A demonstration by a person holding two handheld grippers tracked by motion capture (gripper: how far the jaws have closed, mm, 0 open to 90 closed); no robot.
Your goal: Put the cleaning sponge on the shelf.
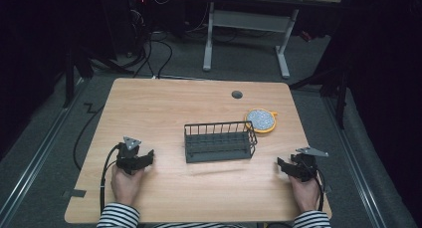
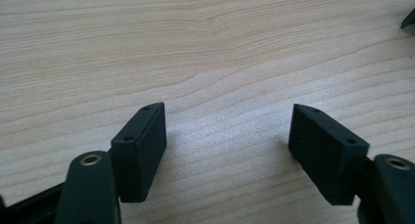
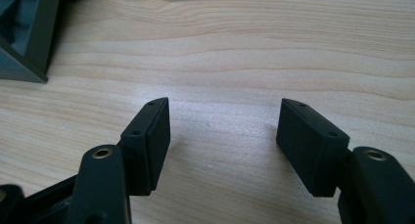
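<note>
Both tools rest low on the wooden table [image 1: 164, 113] — likely a ready pose. The left gripper [image 1: 142, 158] and right gripper [image 1: 287, 167] stand spread, holding nothing. Between them sits a dark wire basket [image 1: 219, 141] (apparently empty), an orange-rimmed round object [image 1: 262, 120] just behind it.

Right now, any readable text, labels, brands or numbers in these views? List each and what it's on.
None can be read.
Wire basket: no label shows.
Round yellow-rimmed disc: speckled top, no letters can be made out.
Left gripper and right gripper: plain black, no markings; their pads show only screw holes.
Table: bare wood grain.
</note>
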